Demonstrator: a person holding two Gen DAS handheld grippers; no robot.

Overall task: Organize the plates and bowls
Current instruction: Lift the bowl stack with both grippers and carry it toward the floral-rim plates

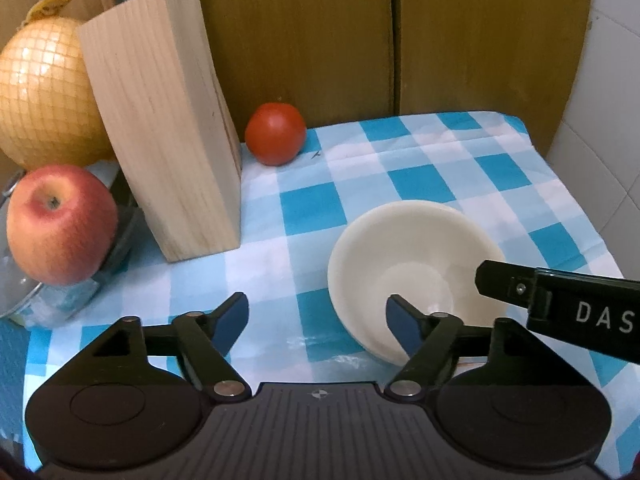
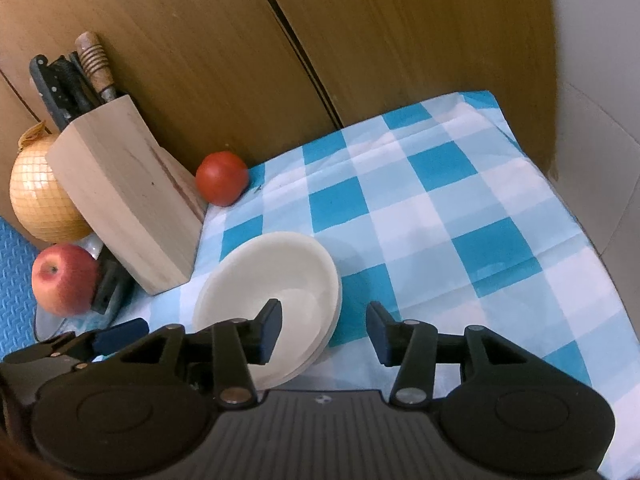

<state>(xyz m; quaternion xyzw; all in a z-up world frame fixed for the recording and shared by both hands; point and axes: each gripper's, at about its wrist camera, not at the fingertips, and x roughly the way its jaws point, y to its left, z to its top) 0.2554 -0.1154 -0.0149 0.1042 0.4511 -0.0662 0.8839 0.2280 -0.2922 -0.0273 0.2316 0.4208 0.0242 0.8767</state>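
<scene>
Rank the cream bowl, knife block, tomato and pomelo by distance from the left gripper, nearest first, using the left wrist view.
From the left gripper:
1. Cream bowl, at its right finger.
2. Knife block, ahead left.
3. Tomato, beyond the block's right edge, by the back wall.
4. Pomelo, far left, behind the block.

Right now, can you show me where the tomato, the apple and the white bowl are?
tomato (image 1: 275,134): left wrist view, middle of its red skin.
apple (image 1: 60,226): left wrist view, its front cheek below the stem.
white bowl (image 2: 256,276): right wrist view, its inner wall beside the knife block.
</scene>
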